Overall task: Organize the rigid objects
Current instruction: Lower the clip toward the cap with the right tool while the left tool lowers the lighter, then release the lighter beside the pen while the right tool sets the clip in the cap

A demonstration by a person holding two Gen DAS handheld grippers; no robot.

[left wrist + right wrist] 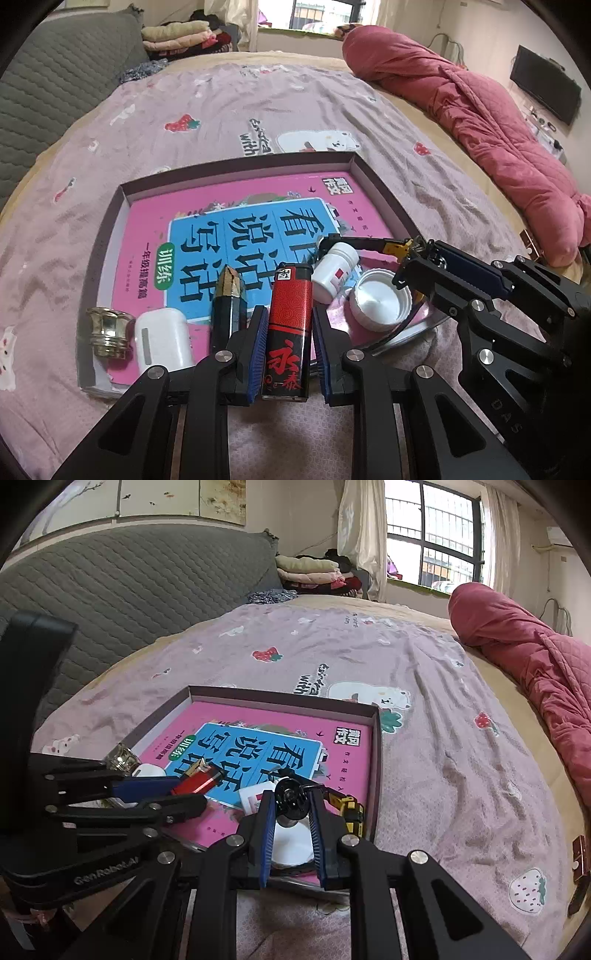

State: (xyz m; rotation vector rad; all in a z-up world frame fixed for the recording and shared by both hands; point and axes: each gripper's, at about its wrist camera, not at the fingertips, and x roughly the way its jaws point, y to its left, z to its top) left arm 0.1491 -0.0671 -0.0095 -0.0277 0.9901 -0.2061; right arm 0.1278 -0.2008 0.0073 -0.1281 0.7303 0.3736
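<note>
A shallow box (236, 162) on the bed holds a pink book (147, 229). My left gripper (290, 312) is shut on a red and black lighter (288, 332), held upright over the book's near edge. Beside it on the book lie a dark pointed stick (229, 295), a white earbud case (162, 339), a brass cup-shaped piece (109, 332), a white bottle (334, 273) and a white cap (380, 301). My right gripper (291, 794) is shut on a yellow and black toy excavator (351, 808), just above the cap (291, 843). The left gripper (192, 794) reaches in from the left.
The box rests on a mauve printed bedsheet (221, 99). A rolled pink quilt (480, 122) lies along the right side. A grey quilted headboard (129, 583) and folded clothes (314, 572) stand behind. A small brown box (580, 853) sits near the bed's right edge.
</note>
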